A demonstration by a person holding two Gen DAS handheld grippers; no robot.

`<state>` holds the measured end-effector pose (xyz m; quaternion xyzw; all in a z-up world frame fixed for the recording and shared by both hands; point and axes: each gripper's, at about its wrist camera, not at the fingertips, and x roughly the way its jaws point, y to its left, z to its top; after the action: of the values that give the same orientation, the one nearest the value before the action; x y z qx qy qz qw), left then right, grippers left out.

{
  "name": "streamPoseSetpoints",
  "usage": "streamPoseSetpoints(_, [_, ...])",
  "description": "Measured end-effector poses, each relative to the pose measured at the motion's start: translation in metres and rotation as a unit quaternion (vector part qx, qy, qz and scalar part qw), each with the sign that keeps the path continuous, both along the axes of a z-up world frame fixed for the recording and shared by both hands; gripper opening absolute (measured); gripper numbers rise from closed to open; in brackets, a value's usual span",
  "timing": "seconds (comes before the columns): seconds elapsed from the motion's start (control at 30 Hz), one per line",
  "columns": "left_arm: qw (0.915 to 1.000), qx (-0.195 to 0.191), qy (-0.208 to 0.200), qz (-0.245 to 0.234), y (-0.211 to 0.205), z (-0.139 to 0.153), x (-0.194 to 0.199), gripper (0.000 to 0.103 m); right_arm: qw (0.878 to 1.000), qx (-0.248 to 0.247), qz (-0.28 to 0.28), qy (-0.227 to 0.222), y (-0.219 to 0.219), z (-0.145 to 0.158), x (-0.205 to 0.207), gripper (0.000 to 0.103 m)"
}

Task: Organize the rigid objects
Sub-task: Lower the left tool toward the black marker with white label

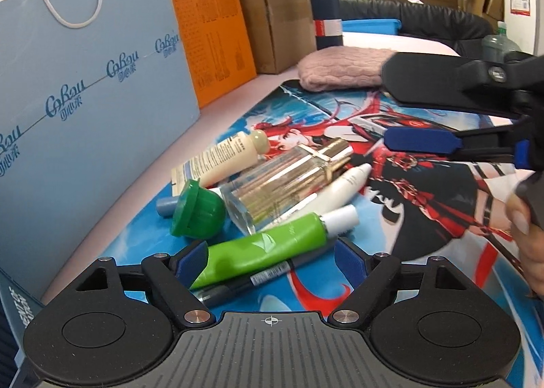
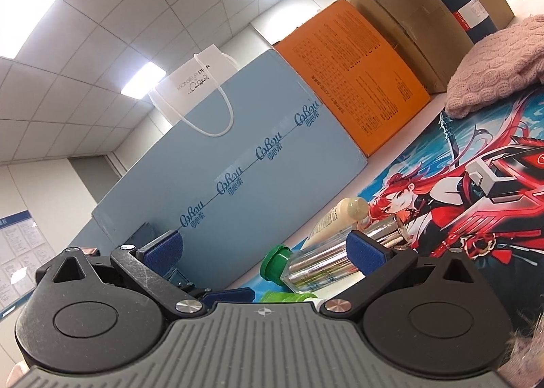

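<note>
A pile of toiletries lies on the anime desk mat (image 1: 425,204): a lime green tube (image 1: 268,252), a clear glass bottle with gold cap (image 1: 282,180), a cream bottle (image 1: 231,157), a white tube (image 1: 343,184), a tube with a green cap (image 1: 197,211) and a dark pen (image 1: 244,282). My left gripper (image 1: 272,257) is open, its jaws on either side of the lime green tube. My right gripper (image 2: 263,250) is open and empty, hovering right of the pile; it shows in the left wrist view (image 1: 425,116). The glass bottle (image 2: 319,262) and green cap (image 2: 277,260) lie ahead of it.
A light blue paper bag (image 1: 85,109), an orange box (image 1: 210,31) and a cardboard box (image 1: 275,11) line the left side. A pink knitted cloth (image 1: 343,68) and a dark blue flask (image 1: 326,11) sit at the mat's far end.
</note>
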<state>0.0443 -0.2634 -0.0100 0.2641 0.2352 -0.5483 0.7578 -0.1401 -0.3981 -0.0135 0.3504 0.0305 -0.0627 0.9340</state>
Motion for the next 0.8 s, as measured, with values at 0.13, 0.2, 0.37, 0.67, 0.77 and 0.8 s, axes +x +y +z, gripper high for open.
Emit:
streamPoseSetpoints(0.13, [0.9997,-0.011,0.021,0.002,0.001,0.0,0.008,0.071,1.0,0.003,0.001,0.002,-0.001,-0.001,0.0,0.103])
streamPoseSetpoints(0.2, [0.9998,-0.005,0.021,0.003,0.0,-0.001,0.01,0.056,1.0,0.003,0.003,0.003,-0.001,-0.001,0.0,0.103])
streamPoseSetpoints(0.37, [0.9997,0.011,-0.01,0.019,0.0,0.0,0.014,0.049,1.0,0.004,0.001,0.003,-0.001,-0.001,0.0,0.103])
streamPoseSetpoints(0.67, [0.9988,0.042,0.007,0.024,0.002,0.007,0.026,0.051,1.0,0.005,0.002,0.007,-0.001,-0.001,0.001,0.103])
streamPoseSetpoints(0.77, [0.999,0.04,-0.016,-0.013,0.011,0.016,0.013,0.051,1.0,0.008,0.005,0.003,-0.001,-0.001,0.001,0.103])
streamPoseSetpoints(0.8, [0.9979,0.051,-0.022,-0.032,0.012,0.017,0.009,0.051,1.0,0.008,0.006,0.003,-0.001,-0.002,0.001,0.103])
